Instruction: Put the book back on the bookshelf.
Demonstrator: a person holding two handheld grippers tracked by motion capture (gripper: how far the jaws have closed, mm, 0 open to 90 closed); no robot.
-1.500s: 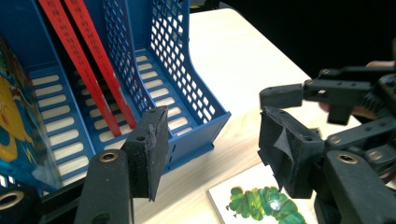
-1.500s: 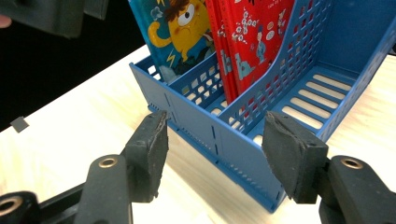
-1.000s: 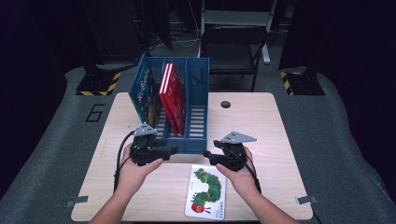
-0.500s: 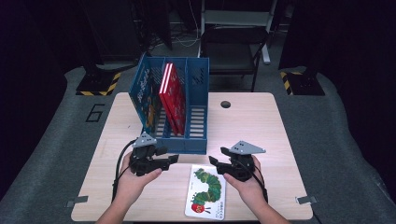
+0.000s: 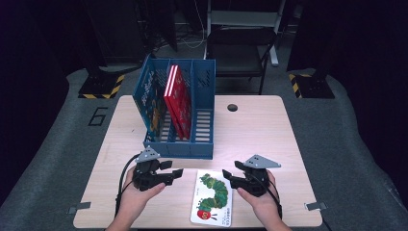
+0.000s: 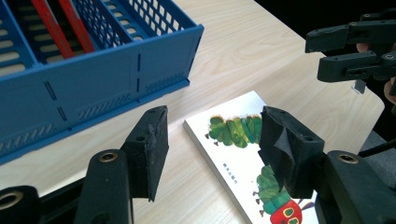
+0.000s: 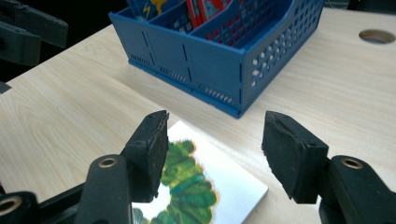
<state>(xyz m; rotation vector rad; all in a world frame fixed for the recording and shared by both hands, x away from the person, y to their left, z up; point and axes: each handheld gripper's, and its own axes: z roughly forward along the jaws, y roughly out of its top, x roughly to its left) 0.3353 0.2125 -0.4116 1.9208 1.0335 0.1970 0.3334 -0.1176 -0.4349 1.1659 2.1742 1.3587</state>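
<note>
The caterpillar book point(image 5: 212, 198) lies flat on the worktop point(image 5: 269, 130), bottom centre of the high view, flanked by left gripper point(image 5: 174, 174) and right gripper point(image 5: 229, 176), jaws wide and empty, seemingly poised to lift it.

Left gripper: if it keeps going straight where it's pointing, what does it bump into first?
Probably the caterpillar picture book. The left gripper has open jaws aimed at the book's near corner, lying flat on the table. The depth is hard to judge.

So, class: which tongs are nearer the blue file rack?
Left. The left tongs sit just before the blue file rack's front wall; the right tongs are farther off, past its right corner.
</note>
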